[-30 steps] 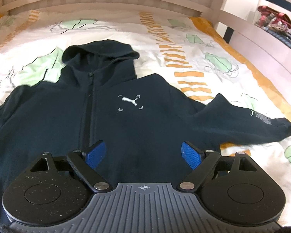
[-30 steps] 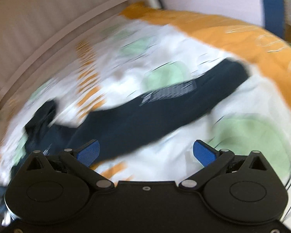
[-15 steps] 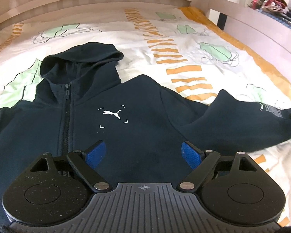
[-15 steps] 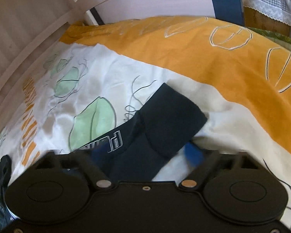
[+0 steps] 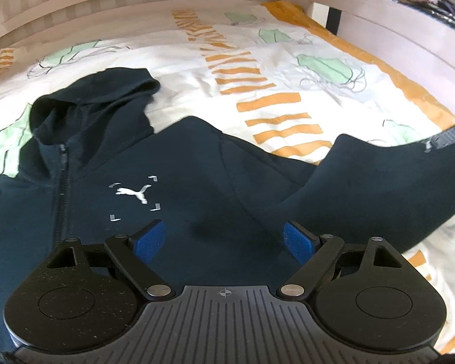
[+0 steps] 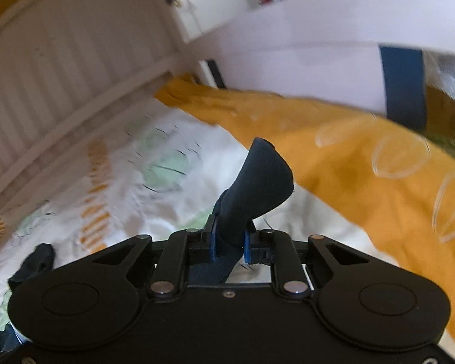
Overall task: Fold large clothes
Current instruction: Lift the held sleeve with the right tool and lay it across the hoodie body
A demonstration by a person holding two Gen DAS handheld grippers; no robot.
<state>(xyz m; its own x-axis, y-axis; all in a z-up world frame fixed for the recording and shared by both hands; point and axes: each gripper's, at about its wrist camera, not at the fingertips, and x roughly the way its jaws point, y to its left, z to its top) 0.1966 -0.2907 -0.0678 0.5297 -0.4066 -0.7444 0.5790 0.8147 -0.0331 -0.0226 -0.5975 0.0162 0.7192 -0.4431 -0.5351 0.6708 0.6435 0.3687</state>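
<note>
Your right claw (image 6: 230, 244) is closing on the sleeve cuff (image 6: 257, 182) of the dark navy hoodie (image 5: 173, 188); the blue pads already pinch the fabric between them, and the cuff stands up just ahead of the fingertips, lifted clear of the bed cover (image 6: 364, 163). Your left claw (image 5: 224, 239) has its jaws wide apart with nothing between them — it hangs over the chest panel, which lies flat on the bed directly ahead of and below the pads. From that claw, the zip (image 5: 60, 194) runs to the left, the hood (image 5: 97, 100) lies further ahead and left, and the raised sleeve (image 5: 373, 182) arcs away to the right. Treat the garment as soft, limp and moderately heavy for cloth: it will sag wherever it is unsupported, drag on the cover, and bunch if pulled from a single point. The ribbed cuff is a thicker, firmer band, so it should hold well in a narrow pinch; plain body fabric is likelier to slip or take in a second layer. For the body, take hold at a seam or hem edge, such as the shoulder seam to the right of the left claw, rather than mid-panel. Markings: a white leaping-cat logo (image 5: 134, 193) framed by four corner brackets sits just ahead and left of the left claw — the Puma mark, by its shape. A pale printed strip (image 5: 449, 136) near the lifted cuff is too small to read.
</note>
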